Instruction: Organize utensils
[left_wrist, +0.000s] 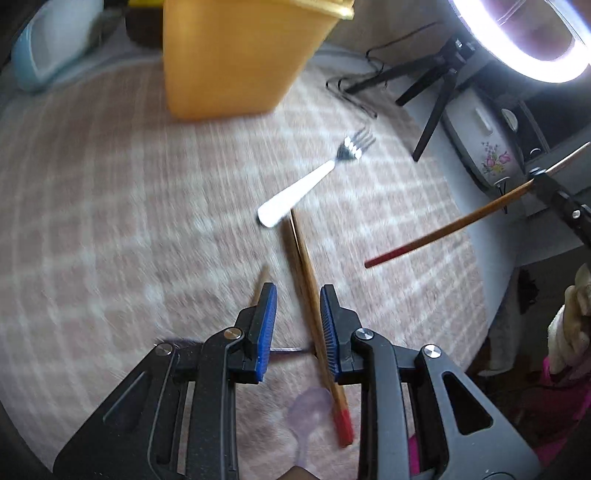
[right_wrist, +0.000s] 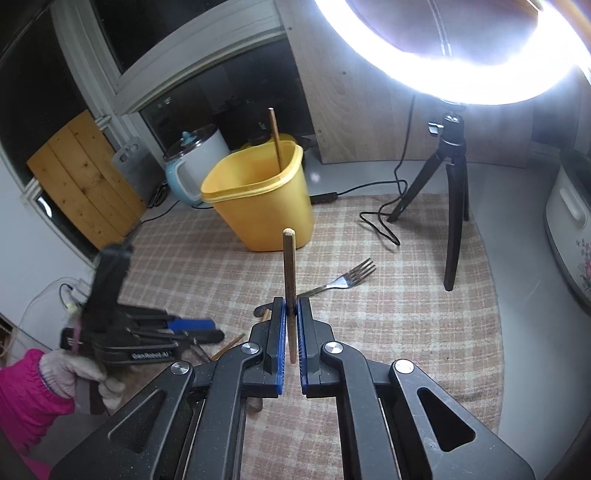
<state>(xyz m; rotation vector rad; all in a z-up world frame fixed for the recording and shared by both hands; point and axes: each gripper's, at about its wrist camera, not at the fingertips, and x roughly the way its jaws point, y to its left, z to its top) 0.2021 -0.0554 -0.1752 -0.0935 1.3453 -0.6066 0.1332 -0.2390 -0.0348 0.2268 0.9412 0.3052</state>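
Observation:
A yellow bin (right_wrist: 266, 201) stands on the checked cloth with one chopstick (right_wrist: 275, 140) upright inside it; it also shows in the left wrist view (left_wrist: 236, 55). My right gripper (right_wrist: 291, 306) is shut on a wooden chopstick (right_wrist: 289, 266) and holds it upright above the cloth; that chopstick shows in the air in the left wrist view (left_wrist: 443, 230). My left gripper (left_wrist: 297, 291) is open, low over the cloth, with a red-tipped chopstick (left_wrist: 314, 306) lying between its fingers. A metal fork (left_wrist: 314, 177) lies just beyond; it also shows in the right wrist view (right_wrist: 340, 282).
A ring light on a black tripod (right_wrist: 450, 199) stands at the right with its cable (right_wrist: 384, 221) on the cloth. A blue and white kettle (right_wrist: 192, 170) is behind the bin. A flowered white appliance (right_wrist: 569, 229) sits at the right edge. A purple spoon (left_wrist: 308, 417) lies under my left gripper.

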